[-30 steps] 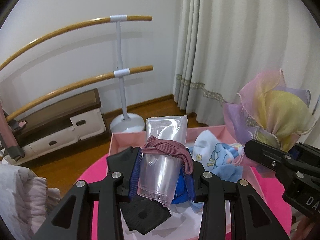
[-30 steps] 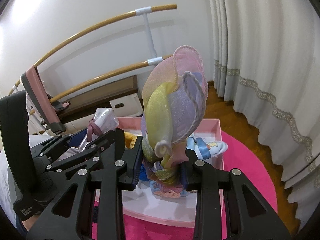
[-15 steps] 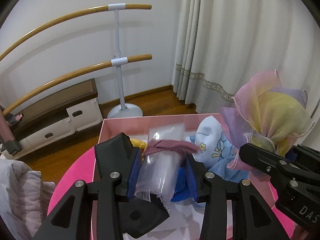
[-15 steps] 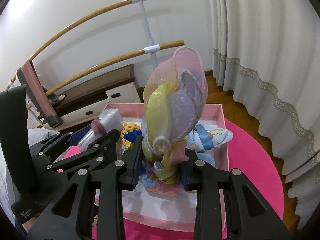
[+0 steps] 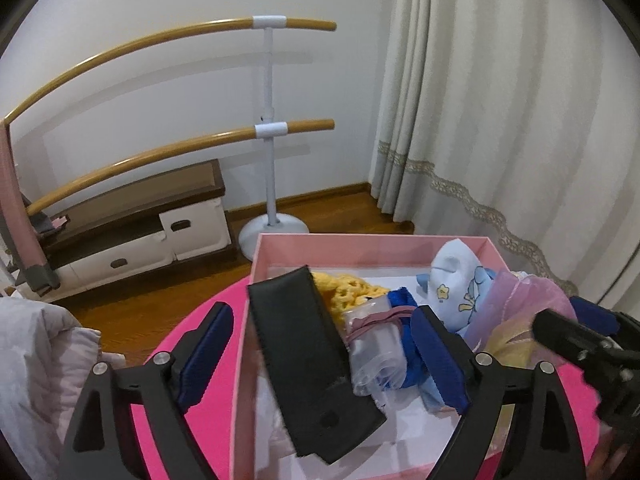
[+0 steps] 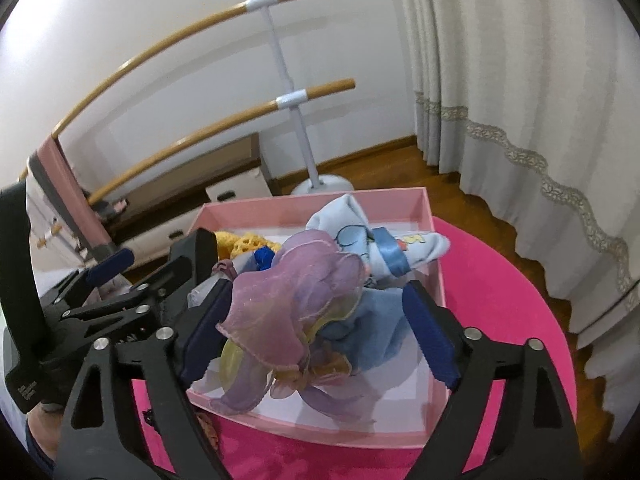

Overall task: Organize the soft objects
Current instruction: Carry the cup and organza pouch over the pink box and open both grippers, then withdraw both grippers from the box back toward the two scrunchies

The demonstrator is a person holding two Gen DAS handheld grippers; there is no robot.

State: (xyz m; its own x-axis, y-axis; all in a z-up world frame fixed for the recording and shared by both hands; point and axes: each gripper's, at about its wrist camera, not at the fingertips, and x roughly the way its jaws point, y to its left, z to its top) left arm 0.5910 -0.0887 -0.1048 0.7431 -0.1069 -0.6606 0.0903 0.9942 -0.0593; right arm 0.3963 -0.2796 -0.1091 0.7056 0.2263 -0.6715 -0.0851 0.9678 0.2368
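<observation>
A pink box [image 5: 372,246] [image 6: 312,204] stands on a round pink table [image 6: 500,292]. My left gripper [image 5: 324,356] is open over the box; a clear plastic bag with a mauve band [image 5: 376,344] lies loose between its fingers beside a black strap [image 5: 304,360]. My right gripper [image 6: 316,332] is open; a pastel organza scrunchie [image 6: 296,312] lies in the box between its fingers, on blue cloth. A light blue printed cloth [image 5: 460,284] [image 6: 384,244] and a yellow crocheted piece [image 5: 348,292] [image 6: 248,242] also lie in the box.
A ballet barre stand [image 5: 272,120] and a low drawer bench [image 5: 132,232] are by the wall beyond the table. Curtains [image 5: 500,100] hang at the right. A pale quilted fabric [image 5: 36,360] lies at the left.
Both grippers lowered to the box and opened. The plastic bag and the scrunchie were let go and now lie in the box.
</observation>
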